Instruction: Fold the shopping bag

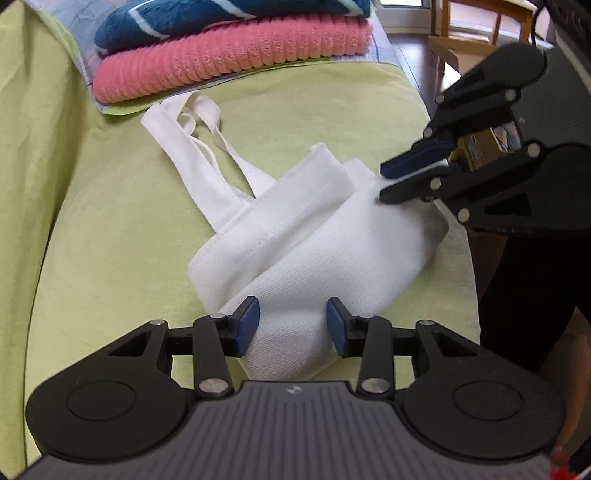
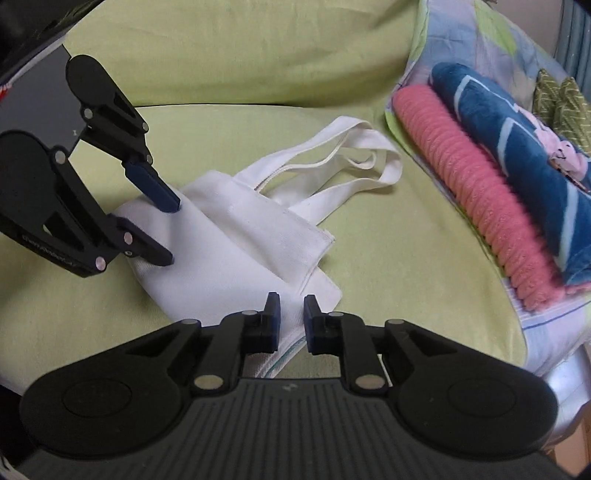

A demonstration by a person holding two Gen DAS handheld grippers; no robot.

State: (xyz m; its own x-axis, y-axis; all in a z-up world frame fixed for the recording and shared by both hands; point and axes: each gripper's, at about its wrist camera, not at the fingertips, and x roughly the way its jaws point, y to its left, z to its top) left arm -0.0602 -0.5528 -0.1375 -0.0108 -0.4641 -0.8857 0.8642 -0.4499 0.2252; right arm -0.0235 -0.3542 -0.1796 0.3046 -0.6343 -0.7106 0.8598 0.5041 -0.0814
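A white cloth shopping bag lies folded over on the light green sofa seat, its two handles stretched toward the far end. My left gripper is open, its blue pads on either side of the bag's near end. It also shows in the right wrist view, open over the bag. My right gripper has its jaws a small way apart over the bag's near corner; in the left wrist view its fingers sit at the bag's right edge, cloth between them.
A folded pink towel with a blue striped towel on top sits on a patterned cloth at the sofa's far end. The sofa backrest runs along one side. A wooden chair and a cardboard box stand on the floor beyond.
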